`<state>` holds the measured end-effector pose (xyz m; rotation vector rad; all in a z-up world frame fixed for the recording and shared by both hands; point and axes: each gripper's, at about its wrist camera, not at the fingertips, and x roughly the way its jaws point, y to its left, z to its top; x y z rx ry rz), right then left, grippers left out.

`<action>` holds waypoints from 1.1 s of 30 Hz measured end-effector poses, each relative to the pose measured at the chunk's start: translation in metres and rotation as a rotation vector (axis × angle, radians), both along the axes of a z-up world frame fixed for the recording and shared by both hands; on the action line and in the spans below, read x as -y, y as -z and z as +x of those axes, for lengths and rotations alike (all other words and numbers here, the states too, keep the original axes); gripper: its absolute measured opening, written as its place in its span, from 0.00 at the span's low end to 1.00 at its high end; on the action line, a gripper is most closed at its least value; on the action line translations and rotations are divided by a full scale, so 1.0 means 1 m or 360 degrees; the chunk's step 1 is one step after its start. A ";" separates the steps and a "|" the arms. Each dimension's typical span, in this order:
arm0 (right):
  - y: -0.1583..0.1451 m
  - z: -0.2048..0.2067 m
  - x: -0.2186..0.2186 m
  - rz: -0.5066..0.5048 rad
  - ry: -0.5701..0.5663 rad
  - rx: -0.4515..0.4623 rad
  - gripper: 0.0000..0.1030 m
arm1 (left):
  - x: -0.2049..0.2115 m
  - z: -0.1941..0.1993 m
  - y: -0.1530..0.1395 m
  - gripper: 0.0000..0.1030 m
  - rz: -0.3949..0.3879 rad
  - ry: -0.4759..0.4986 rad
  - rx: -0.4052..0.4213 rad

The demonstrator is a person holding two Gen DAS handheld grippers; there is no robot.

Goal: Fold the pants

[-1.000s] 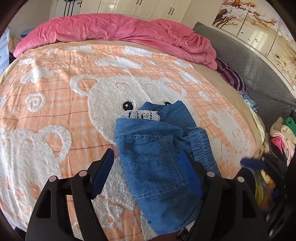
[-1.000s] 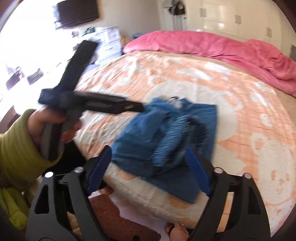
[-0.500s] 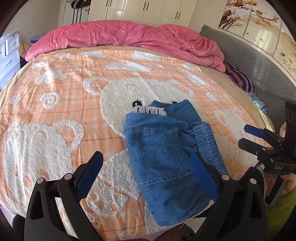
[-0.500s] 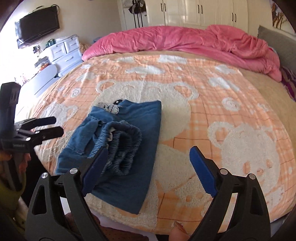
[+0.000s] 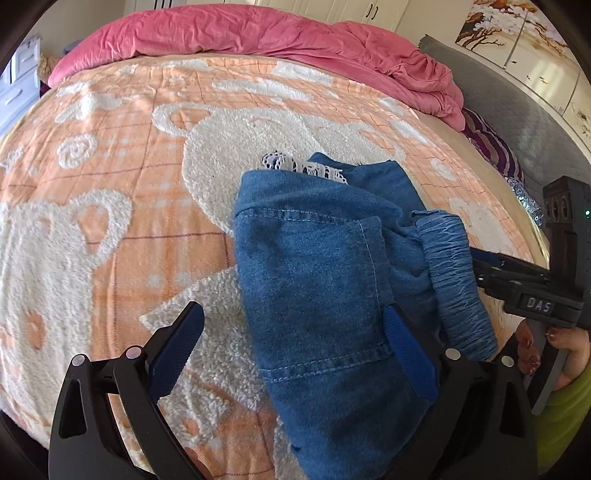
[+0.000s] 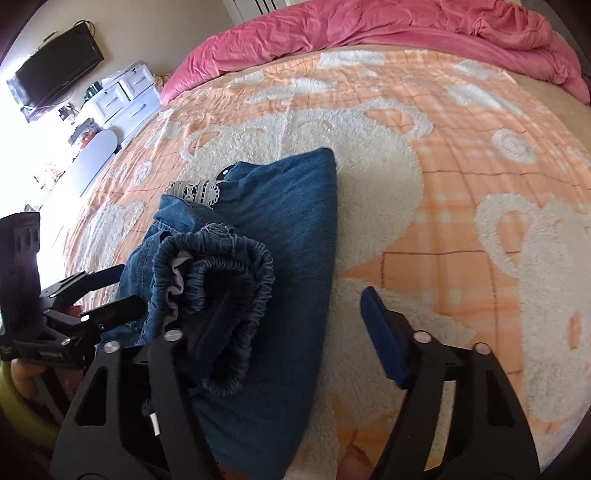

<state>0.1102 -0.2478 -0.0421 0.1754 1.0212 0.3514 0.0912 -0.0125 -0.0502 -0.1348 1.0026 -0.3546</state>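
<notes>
Blue denim pants (image 5: 325,280) lie bunched and partly folded on the bed's near edge, with a ruched elastic waistband (image 5: 454,277) at the right and white lace trim (image 5: 303,168) at the far end. My left gripper (image 5: 291,343) is open over the near part of the pants. My right gripper (image 6: 280,328) is open, its left finger hidden in the waistband opening (image 6: 218,288), its right finger (image 6: 384,336) over the blanket. Each gripper shows in the other's view: the right one (image 5: 532,291) and the left one (image 6: 85,299).
An orange blanket with white bear figures (image 5: 110,206) covers the bed. A pink duvet (image 5: 258,33) is heaped along the far side. A grey headboard (image 5: 517,110) is at the right. White drawers (image 6: 125,96) and a wall television (image 6: 55,70) stand beyond the bed's left side.
Both grippers have moved in closer to the pants. The right gripper's left finger has come to the waistband opening. The pants lie in the same place.
</notes>
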 end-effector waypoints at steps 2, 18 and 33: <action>0.008 0.002 0.000 0.0062 0.0013 -0.0030 0.46 | 0.001 0.002 0.003 0.94 -0.0020 -0.0003 -0.0007; 0.015 0.000 -0.005 0.0166 0.0033 0.0012 0.17 | 0.021 0.009 0.002 0.57 -0.0044 -0.0002 0.0001; -0.033 -0.017 -0.028 0.0139 0.0016 0.0244 0.06 | 0.018 -0.001 -0.033 0.27 -0.0038 0.0043 0.0145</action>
